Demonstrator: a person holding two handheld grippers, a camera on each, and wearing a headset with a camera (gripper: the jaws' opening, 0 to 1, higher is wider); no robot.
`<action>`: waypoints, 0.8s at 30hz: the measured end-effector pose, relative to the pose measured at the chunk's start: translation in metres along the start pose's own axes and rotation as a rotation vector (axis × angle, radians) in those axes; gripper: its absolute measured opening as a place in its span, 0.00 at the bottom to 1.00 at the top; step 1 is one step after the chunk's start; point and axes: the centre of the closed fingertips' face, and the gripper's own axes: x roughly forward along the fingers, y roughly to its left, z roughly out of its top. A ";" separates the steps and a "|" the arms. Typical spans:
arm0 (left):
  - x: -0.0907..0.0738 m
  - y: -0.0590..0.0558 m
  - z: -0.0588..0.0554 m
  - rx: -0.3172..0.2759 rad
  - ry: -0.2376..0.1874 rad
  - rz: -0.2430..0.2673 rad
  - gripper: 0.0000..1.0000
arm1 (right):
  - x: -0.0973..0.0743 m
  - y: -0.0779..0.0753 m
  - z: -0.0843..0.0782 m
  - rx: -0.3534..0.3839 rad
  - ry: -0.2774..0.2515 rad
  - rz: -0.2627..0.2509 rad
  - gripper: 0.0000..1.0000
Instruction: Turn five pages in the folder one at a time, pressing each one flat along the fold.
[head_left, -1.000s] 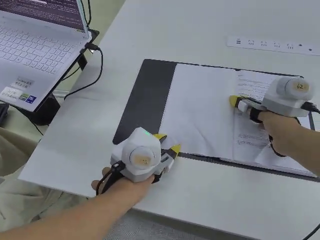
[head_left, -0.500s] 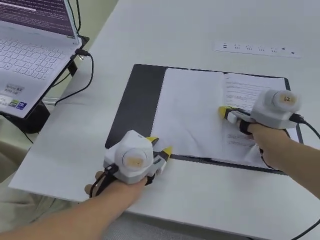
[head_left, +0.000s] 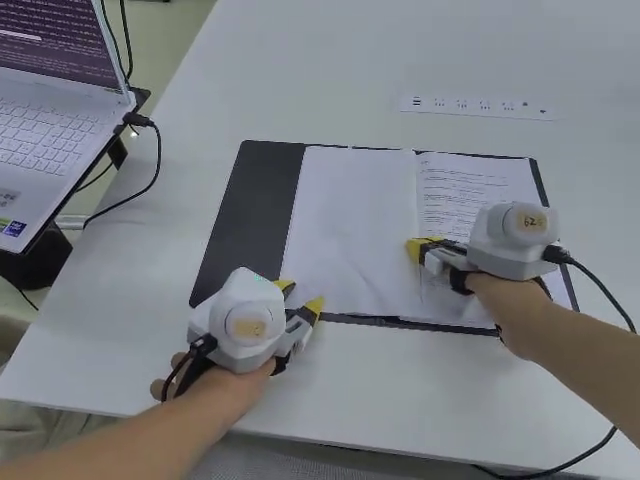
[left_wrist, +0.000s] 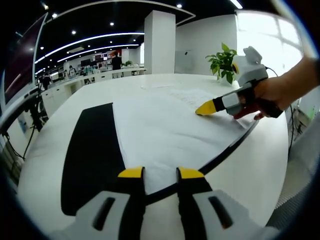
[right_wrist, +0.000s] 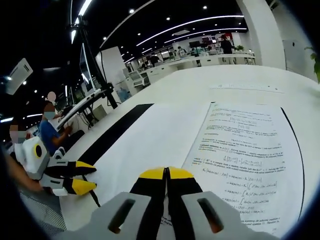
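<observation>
Folder lay open mid-bench, blank turned page on 9 o'clock half, printed page on 3 o'clock half. Right gripper clenched, nothing seen between jaws, tips on fold toward 6 o'clock end. Left gripper released, empty, at folder's 7 o'clock edge. Step judged: pressing page flat along fold. Next likely: pinch printed page's 3 o'clock edge, swing toward 9 o'clock.

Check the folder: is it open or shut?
Open. The folder lies flat on the table, black inside showing at the left, a blank page spread beside it and a printed page at the right.
</observation>
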 end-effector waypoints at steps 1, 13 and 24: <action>0.000 0.000 0.000 -0.001 0.001 0.000 0.24 | -0.001 0.001 -0.002 -0.002 0.004 0.000 0.00; -0.002 -0.001 0.000 0.003 0.004 -0.002 0.24 | -0.019 0.009 -0.026 -0.050 0.066 -0.002 0.00; -0.003 -0.002 0.001 0.001 0.002 -0.002 0.24 | -0.037 0.026 -0.049 -0.043 0.101 0.002 0.00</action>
